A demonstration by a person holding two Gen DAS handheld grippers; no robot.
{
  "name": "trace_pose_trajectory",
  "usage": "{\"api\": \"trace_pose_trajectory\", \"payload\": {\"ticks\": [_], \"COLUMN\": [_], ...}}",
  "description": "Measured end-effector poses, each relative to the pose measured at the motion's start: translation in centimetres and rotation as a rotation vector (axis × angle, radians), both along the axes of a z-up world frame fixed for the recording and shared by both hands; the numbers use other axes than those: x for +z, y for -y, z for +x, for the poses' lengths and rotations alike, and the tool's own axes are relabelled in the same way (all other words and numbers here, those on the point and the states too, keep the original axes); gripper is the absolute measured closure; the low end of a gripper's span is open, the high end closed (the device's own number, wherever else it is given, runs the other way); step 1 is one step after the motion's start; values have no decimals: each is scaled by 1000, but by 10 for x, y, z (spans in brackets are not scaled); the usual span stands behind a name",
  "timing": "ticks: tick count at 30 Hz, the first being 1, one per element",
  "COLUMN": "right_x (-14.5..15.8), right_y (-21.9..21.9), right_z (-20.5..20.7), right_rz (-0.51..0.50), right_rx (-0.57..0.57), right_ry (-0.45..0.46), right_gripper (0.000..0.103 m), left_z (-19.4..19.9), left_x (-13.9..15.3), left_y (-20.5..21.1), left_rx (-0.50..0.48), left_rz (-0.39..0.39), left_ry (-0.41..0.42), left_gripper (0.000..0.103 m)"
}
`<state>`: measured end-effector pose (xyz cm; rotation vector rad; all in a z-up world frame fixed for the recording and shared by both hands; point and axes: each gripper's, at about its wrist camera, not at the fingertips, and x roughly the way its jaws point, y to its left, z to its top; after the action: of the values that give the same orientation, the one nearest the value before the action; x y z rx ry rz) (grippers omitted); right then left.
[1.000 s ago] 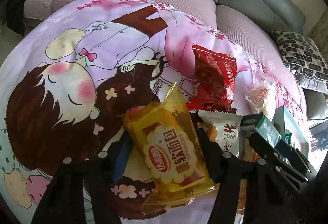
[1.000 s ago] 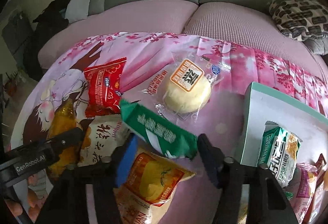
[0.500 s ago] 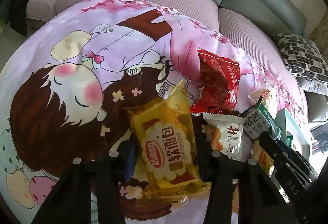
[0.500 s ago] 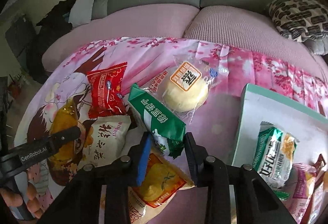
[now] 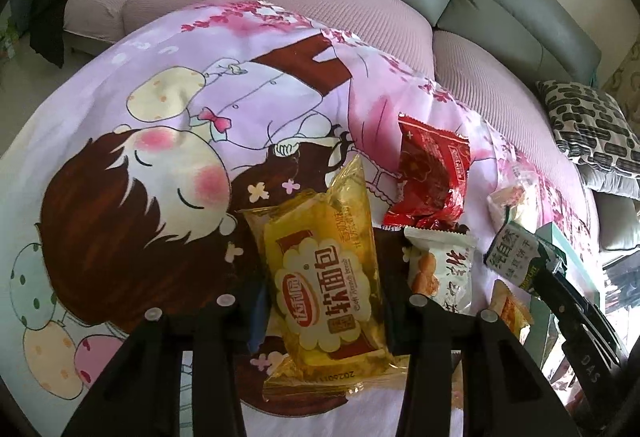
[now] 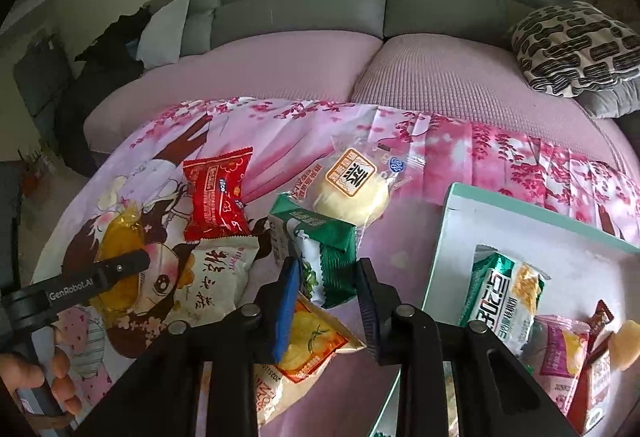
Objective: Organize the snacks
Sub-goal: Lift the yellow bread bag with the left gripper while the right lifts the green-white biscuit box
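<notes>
Left gripper (image 5: 322, 301) is closing its jaws on the yellow bread packet (image 5: 326, 287), pads pressing both sides. Right gripper (image 6: 326, 301) is closing on the green snack pack (image 6: 326, 257), lifting it just clear of the pink cartoon blanket (image 6: 420, 133), beside the teal-rimmed box (image 6: 440, 233) holding other snacks.

Both fingers (image 5: 382, 273) closing on packets (image 6: 326, 257)
</notes>
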<state>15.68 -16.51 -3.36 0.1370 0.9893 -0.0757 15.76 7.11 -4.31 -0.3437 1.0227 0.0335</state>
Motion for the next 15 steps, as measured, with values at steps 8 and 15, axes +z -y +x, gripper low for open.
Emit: {"api": "trace_pose_trajectory", "payload": {"ticks": [8, 15], "right_x": [12, 30], "right_y": [6, 15], "right_z": [-17, -37], "right_rz": [21, 56], "right_rx": [-38, -74], "right_ry": [16, 55], "right_gripper": [75, 75], "left_z": [-10, -24], "left_x": [18, 34], "left_y": [-3, -2], "left_rx": [8, 18], "left_rz": [4, 12], "left_ry": [27, 48], "left_gripper": [58, 58]}}
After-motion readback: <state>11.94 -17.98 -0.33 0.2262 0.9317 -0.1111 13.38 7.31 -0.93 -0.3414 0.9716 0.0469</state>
